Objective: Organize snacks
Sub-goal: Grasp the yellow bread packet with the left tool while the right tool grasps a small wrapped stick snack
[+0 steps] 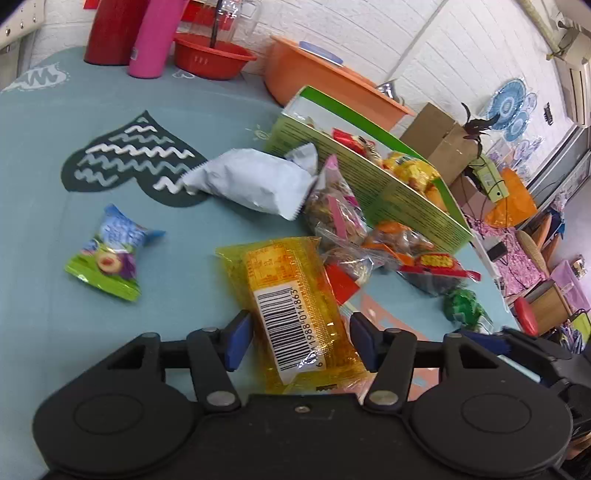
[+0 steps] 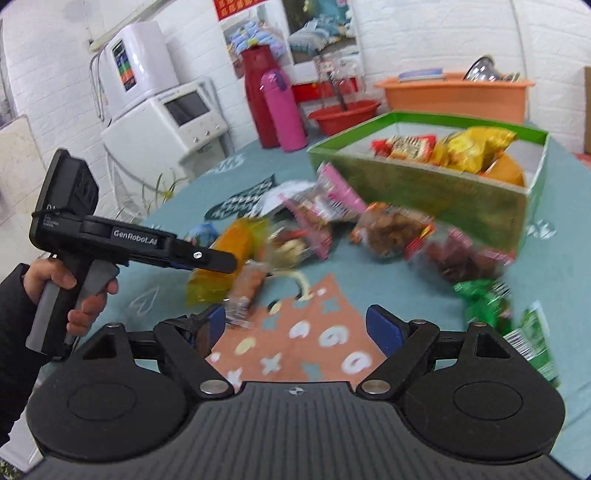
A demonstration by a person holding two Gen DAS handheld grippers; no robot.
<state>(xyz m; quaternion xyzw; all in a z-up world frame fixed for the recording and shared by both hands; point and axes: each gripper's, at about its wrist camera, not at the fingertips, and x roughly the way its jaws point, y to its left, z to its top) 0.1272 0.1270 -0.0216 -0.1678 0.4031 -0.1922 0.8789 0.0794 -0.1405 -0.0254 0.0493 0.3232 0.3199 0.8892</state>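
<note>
My left gripper (image 1: 301,341) is open, its blue pads on either side of a yellow snack pack (image 1: 295,306) with a barcode that lies on the teal tablecloth. My right gripper (image 2: 295,328) is open and empty above an orange patch of the cloth. A green box (image 1: 369,184) holds several snacks; it also shows in the right wrist view (image 2: 424,184). Loose snacks lie beside it: a white pack (image 1: 255,181), a pink-edged nut bag (image 1: 336,210), a blue-green candy (image 1: 114,254), a green candy (image 1: 465,306). The left gripper body (image 2: 147,243) shows in the right wrist view.
A red flask (image 1: 110,33), pink bottle (image 1: 155,40), red bowl (image 1: 214,55) and orange basin (image 1: 325,81) stand at the table's far edge. A brown carton (image 1: 443,144) is behind the box. White appliances (image 2: 159,122) stand left of the table.
</note>
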